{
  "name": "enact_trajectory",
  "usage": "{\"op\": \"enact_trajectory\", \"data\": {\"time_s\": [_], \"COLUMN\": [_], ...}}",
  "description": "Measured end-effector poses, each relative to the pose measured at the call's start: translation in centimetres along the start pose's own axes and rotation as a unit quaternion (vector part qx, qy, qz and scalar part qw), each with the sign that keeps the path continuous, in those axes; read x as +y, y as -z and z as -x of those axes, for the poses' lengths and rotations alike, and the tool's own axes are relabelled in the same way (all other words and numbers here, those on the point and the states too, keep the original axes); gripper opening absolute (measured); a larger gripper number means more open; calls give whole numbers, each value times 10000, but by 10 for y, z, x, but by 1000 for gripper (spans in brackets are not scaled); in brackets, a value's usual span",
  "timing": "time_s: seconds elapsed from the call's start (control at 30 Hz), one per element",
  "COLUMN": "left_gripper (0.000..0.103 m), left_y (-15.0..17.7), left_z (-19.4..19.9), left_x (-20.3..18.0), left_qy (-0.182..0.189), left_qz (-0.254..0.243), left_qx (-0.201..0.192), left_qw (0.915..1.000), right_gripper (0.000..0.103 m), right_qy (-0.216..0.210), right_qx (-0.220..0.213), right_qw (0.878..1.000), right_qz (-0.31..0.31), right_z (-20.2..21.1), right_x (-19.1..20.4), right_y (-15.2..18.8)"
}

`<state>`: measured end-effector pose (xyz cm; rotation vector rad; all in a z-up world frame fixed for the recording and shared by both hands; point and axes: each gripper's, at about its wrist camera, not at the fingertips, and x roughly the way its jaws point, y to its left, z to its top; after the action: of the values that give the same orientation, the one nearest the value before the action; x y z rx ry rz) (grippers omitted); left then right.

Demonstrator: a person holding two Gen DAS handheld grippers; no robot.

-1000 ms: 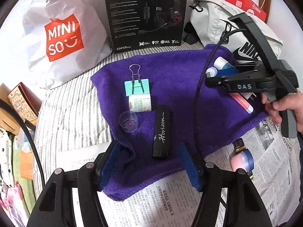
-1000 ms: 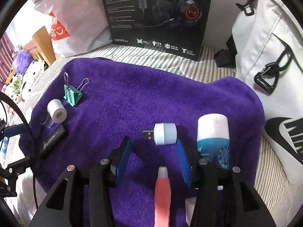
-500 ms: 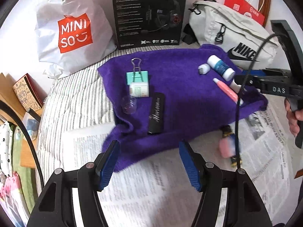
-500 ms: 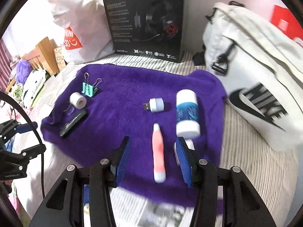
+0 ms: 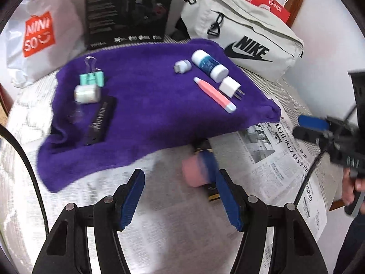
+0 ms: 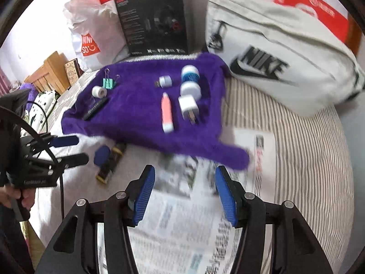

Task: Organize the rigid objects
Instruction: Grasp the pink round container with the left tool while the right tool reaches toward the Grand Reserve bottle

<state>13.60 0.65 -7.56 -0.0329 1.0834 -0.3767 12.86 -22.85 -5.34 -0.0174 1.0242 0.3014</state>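
Observation:
A purple towel (image 5: pixel 155 105) carries a teal binder clip (image 5: pixel 92 78), a white tape roll (image 5: pixel 86 93), a black case (image 5: pixel 100 121), a small USB light (image 5: pixel 182 66), a blue-and-white bottle (image 5: pixel 209 66), a pink pen (image 5: pixel 214 94) and a white charger plug (image 5: pixel 230 86). A blurred pink-and-blue round thing (image 5: pixel 199 171) lies on a black-and-yellow bar on the newspaper, just ahead of my open left gripper (image 5: pixel 180 178), near its right finger. My right gripper (image 6: pixel 184 175) hangs over newspaper with its jaws opening and nothing between them.
Newspaper (image 6: pixel 182 217) covers the striped bedding (image 6: pixel 308 159) in front of the towel. A white Nike bag (image 6: pixel 285 52), a black headset box (image 6: pixel 155 20), a Miniso bag (image 5: pixel 38 36) and red paper bags line the back. A hand holds each gripper handle.
Both grippers have drawn back from the towel to over the newspaper. The right one has left the pen and charger behind and its jaws stand wider. The left view has swung right.

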Motion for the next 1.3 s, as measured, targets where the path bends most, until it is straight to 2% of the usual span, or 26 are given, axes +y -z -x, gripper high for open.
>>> {"op": "enact_trajectory", "data": {"time_s": [0.17, 0.3, 0.37, 0.5, 0.57, 0.7, 0.83, 0.93, 1.2, 1.3], "left_gripper": [61, 61, 55, 52, 40, 38, 38, 38, 39, 40], "left_y": [-4, -6, -7, -10, -11, -10, 0, 9, 25, 28], "left_z": [-18, -27, -29, -36, -37, -35, -27, -17, -9, -8], "left_x": [-7, -7, -9, -14, -15, -14, -11, -1, 9, 7], "left_qy": [61, 316, 410, 416, 401, 483, 57, -440, -850, -846], "left_qz": [170, 367, 394, 327, 314, 303, 13, -202, -508, -525], "left_qx": [151, 226, 247, 283, 270, 263, 286, 338, 308, 259], "left_qw": [9997, 9986, 9981, 9982, 9983, 9980, 9996, 9983, 9946, 9947], "right_gripper": [55, 55, 55, 55, 55, 55, 55, 55, 55, 55], "right_qy": [-154, -236, -269, -280, -252, -274, -257, -256, -285, -291], "right_qx": [112, 134, 149, 202, 240, 319, 371, 368, 371, 393], "right_qw": [9992, 9986, 9983, 9980, 9981, 9977, 9976, 9977, 9981, 9982], "right_qz": [-353, -447, -491, -525, -506, -538, -531, -503, -391, -351], "right_z": [-9, -12, -13, -18, -21, -25, -28, -27, -27, -26], "right_x": [-21, -29, -31, -34, -34, -34, -31, -28, -11, -6], "right_y": [20, 27, 29, 34, 36, 41, 44, 43, 40, 41]}}
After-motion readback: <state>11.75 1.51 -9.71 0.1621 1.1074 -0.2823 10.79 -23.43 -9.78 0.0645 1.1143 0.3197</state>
